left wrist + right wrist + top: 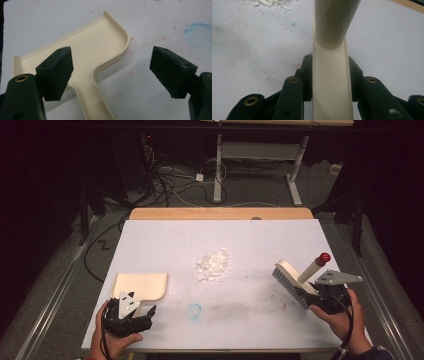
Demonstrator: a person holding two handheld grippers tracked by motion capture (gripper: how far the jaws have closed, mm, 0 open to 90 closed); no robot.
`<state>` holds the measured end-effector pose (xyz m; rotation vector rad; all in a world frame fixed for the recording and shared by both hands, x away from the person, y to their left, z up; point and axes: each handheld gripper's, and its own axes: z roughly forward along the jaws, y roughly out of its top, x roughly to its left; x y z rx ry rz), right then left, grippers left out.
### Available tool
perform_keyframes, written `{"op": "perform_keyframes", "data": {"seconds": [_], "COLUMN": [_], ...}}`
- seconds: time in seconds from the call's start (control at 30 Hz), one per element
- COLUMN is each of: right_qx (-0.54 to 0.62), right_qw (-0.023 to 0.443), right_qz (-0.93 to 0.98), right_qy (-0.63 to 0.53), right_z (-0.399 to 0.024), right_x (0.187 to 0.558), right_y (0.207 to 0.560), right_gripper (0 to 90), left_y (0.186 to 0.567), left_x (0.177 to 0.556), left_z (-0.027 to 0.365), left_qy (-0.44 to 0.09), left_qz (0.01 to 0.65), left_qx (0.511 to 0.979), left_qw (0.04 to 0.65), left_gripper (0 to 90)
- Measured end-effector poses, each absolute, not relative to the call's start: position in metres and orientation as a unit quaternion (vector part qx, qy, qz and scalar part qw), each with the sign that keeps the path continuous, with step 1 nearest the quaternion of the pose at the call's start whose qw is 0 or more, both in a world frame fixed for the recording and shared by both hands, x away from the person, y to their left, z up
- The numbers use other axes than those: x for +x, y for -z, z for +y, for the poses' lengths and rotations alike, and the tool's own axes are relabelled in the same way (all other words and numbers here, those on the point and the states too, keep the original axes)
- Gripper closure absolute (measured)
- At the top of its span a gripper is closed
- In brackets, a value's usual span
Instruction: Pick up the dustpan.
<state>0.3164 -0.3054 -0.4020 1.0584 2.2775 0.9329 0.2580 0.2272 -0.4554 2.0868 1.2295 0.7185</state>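
- Cream plastic hand brush (295,281) with grey bristles, rectangular head, round handle tipped by a red cap; at right side of the white table sheet (220,240), head tilted, bristles facing down-left toward the sheet.
- Right gripper (327,296), black with grey 3-cornered plate on top, clamped shut on the brush; right gripper view shows both black jaws pressed against the smooth cream body (331,82), cylinder handle rising above.
- Cream plastic dustpan (140,286), flat tray, raised rounded rim, narrow flat handle; lies flat at left near edge of sheet.
- Left gripper (131,312) just behind dustpan handle; in left gripper view the 2 black wedge-shaped jaws stand wide apart, holding nothing, one pad (56,72) over the pan's tray, handle (92,100) running between them untouched.
- Pile of small white crumbly scraps (214,264), irregular chips, mid-sheet, between brush and dustpan, well apart from both.
- Sheet is matte white, grey smudges, faint blue ring mark (194,310), red specks.
- Light wood table edge (220,213) at far side.
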Motion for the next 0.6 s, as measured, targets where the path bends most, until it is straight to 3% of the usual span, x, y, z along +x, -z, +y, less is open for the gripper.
{"op": "perform_keyframes", "data": {"seconds": [0.6], "right_qx": [0.383], "right_qw": [0.229], "right_qz": [0.83], "right_qy": [-0.335], "right_z": [-0.303], "right_x": [0.318], "right_y": [0.403], "right_gripper": [67.7], "left_y": [0.473], "left_x": [0.269], "left_z": [0.245], "left_qy": [-0.203], "left_qz": [0.566], "left_qx": [0.761], "left_qw": [0.244], "left_gripper": [17.8]}}
